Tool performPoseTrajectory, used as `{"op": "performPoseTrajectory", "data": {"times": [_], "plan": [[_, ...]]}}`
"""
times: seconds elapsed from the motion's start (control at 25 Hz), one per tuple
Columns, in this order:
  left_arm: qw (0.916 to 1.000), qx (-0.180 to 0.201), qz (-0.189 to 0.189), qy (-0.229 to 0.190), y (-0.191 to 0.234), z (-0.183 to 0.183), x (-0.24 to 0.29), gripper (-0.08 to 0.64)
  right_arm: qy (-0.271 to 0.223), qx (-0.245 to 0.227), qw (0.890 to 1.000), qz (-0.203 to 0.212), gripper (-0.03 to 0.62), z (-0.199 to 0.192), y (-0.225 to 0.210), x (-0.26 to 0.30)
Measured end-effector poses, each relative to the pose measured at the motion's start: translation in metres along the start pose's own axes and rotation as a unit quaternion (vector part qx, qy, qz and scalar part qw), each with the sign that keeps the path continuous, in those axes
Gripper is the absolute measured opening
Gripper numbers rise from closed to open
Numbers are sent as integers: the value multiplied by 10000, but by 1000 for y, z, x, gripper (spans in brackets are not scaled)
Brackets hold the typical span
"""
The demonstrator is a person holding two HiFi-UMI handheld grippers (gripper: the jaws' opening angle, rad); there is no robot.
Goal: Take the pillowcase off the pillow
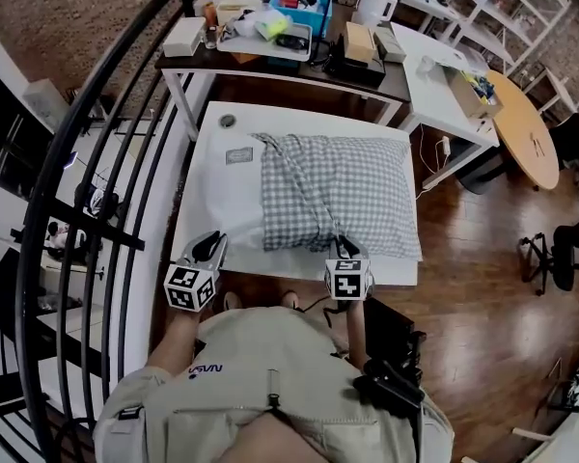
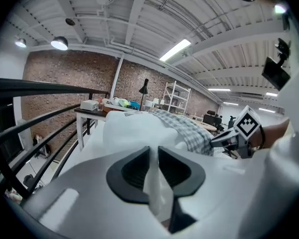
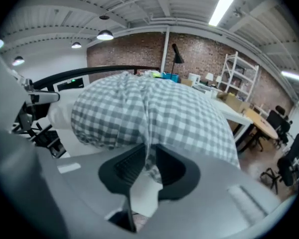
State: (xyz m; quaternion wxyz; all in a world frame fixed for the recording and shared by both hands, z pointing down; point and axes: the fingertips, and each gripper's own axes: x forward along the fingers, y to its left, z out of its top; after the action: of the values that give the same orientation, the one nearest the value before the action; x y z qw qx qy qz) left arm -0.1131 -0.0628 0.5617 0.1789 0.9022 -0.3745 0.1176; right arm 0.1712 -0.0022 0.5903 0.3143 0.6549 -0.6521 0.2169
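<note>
A pillow [image 1: 239,215] lies on the white table [image 1: 212,143], its right part inside a grey checked pillowcase [image 1: 343,186] and its white left end bare. My left gripper [image 1: 210,246] is at the near left corner; in the left gripper view it [image 2: 153,156] is shut on a fold of the white pillow [image 2: 134,128], with the pillowcase [image 2: 189,131] behind. My right gripper [image 1: 345,246] is at the near edge of the checked cloth; in the right gripper view it [image 3: 150,158] pinches a bunched fold of the pillowcase [image 3: 154,108], which is drawn into creases.
A small round object [image 1: 228,121] and a card [image 1: 239,154] lie on the table's far left. A cluttered dark desk [image 1: 270,61] stands behind, a black railing [image 1: 106,162] runs along the left, and a white desk [image 1: 434,66] and round wooden table [image 1: 526,123] stand at the right.
</note>
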Motion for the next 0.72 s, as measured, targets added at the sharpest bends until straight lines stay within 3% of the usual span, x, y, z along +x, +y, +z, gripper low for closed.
{"op": "performPoseTrajectory", "data": {"times": [0.08, 0.24, 0.44, 0.72], "plan": [[9997, 104, 100, -215, -5, 15, -17, 75, -209, 75, 9991, 348, 101, 8, 6, -17], [9980, 151, 330, -516, -4, 46, -24, 138, -896, 69, 9930, 771, 101, 49, 15, -42], [9991, 213, 236, -271, 0, 58, 12, 255, -1394, -140, 9834, 1154, 101, 99, 28, -35], [9987, 422, 14, -301, 18, 92, 54, 282, -1686, -522, 9758, 1290, 102, 163, 49, -9]]}}
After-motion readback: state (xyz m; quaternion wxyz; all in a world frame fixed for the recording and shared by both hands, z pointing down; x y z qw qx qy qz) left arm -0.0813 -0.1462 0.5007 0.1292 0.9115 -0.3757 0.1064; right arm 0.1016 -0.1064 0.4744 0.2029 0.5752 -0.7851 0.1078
